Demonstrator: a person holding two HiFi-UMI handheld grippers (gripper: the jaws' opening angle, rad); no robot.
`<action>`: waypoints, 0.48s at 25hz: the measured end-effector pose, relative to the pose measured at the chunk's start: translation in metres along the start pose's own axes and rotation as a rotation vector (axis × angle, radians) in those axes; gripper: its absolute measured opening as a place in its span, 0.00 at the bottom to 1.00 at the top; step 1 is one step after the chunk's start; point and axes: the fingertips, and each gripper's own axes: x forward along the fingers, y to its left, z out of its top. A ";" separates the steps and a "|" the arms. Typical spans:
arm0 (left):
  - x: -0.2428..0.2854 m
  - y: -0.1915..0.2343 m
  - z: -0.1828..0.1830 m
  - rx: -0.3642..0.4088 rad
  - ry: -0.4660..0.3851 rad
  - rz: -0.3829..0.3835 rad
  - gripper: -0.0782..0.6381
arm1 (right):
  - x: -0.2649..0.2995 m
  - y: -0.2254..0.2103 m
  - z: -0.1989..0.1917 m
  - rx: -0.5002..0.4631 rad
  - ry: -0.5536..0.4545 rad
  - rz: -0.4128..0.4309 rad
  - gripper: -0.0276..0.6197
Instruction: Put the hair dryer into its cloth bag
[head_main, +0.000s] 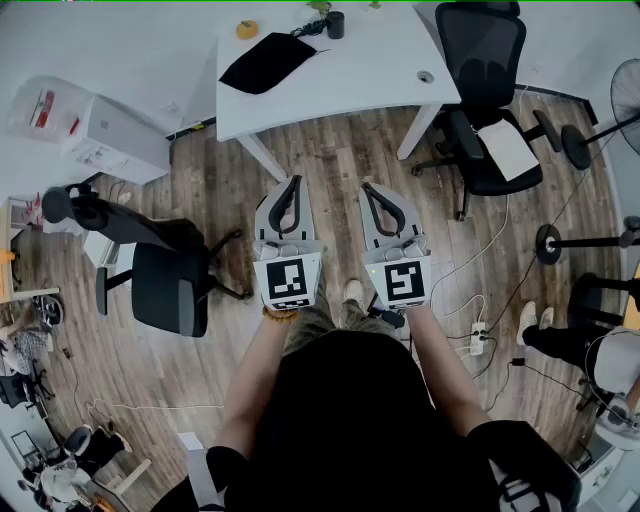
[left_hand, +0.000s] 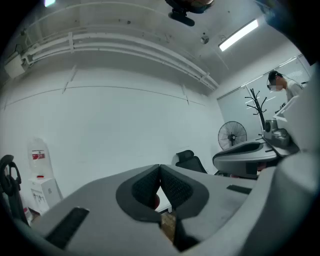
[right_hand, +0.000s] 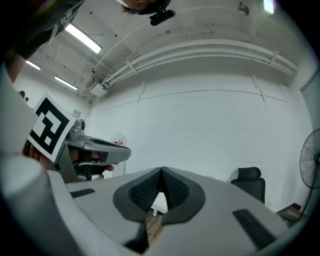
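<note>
In the head view the black cloth bag (head_main: 268, 62) lies flat on the white table (head_main: 370, 75) at the far side of the room. Beside it stands a small dark object with a cord, apparently the hair dryer (head_main: 334, 23). My left gripper (head_main: 295, 181) and right gripper (head_main: 366, 187) are held level side by side over the wooden floor, well short of the table. Both are shut with nothing between the jaws. The left gripper view shows its closed pads (left_hand: 160, 167) meeting at the tip, and the right gripper view shows the same (right_hand: 161, 170).
A black office chair (head_main: 165, 270) stands at my left and another (head_main: 490, 90) at the table's right end. Fans on stands (head_main: 585, 130) and a power strip (head_main: 478, 340) with cables are at the right. A yellow item (head_main: 246, 29) lies on the table.
</note>
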 end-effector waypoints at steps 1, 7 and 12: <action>0.006 0.003 -0.003 -0.004 0.000 -0.003 0.14 | 0.005 -0.001 -0.002 0.020 0.001 -0.007 0.09; 0.048 0.021 -0.010 -0.023 -0.007 -0.035 0.14 | 0.043 -0.013 -0.006 0.074 0.019 -0.020 0.09; 0.092 0.046 0.004 -0.027 -0.033 -0.062 0.14 | 0.088 -0.026 0.002 0.045 0.025 -0.024 0.09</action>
